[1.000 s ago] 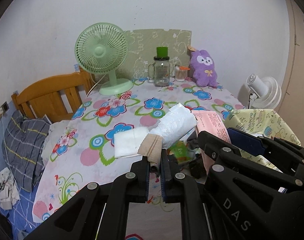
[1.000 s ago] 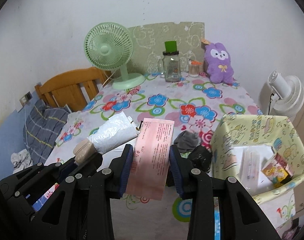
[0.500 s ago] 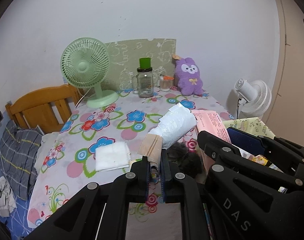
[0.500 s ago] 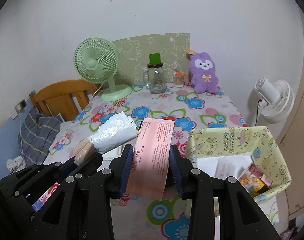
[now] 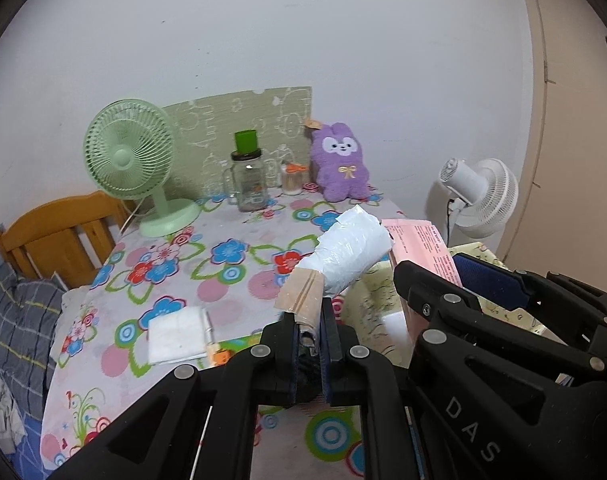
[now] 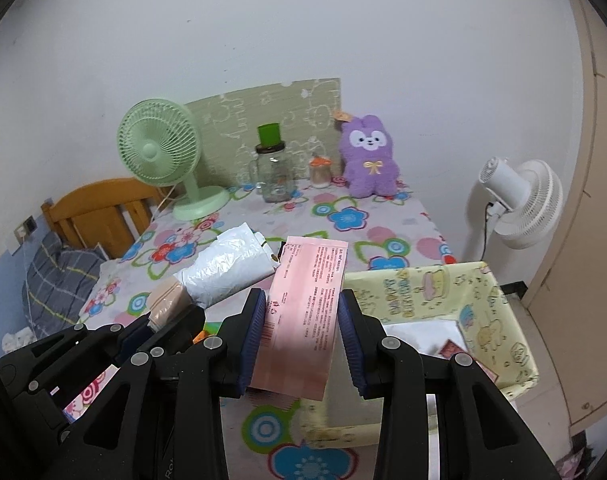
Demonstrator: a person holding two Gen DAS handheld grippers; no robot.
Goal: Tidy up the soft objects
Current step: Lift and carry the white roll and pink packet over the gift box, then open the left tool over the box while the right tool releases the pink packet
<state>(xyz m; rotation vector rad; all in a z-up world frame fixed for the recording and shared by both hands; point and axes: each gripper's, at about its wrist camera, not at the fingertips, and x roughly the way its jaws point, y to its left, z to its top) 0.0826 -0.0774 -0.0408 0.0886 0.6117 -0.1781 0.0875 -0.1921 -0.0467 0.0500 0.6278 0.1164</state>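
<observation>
My left gripper [image 5: 308, 330] is shut on the tan end of a white plastic-wrapped soft roll [image 5: 349, 254], which sticks up and to the right over the flowered table. That roll [image 6: 227, 266] also shows left of my right gripper [image 6: 301, 312], which is shut on a pink flat packet [image 6: 305, 312] held upright. Both are held in the air near the left rim of a yellow patterned fabric bin [image 6: 483, 300] at the table's front right corner. A folded white cloth [image 5: 179, 334] lies on the table at the left.
At the back of the flowered table [image 5: 231, 276] stand a green desk fan [image 5: 131, 160], a glass jar with green lid [image 5: 249, 178], a small jar [image 5: 293, 178] and a purple plush [image 5: 341, 168]. A white floor fan [image 6: 519, 204] is right; a wooden headboard [image 5: 59, 232] left.
Both grippers moved right and a little up with their loads, now near the yellow bin. The white cloth and dark items on the table slid left and down in view.
</observation>
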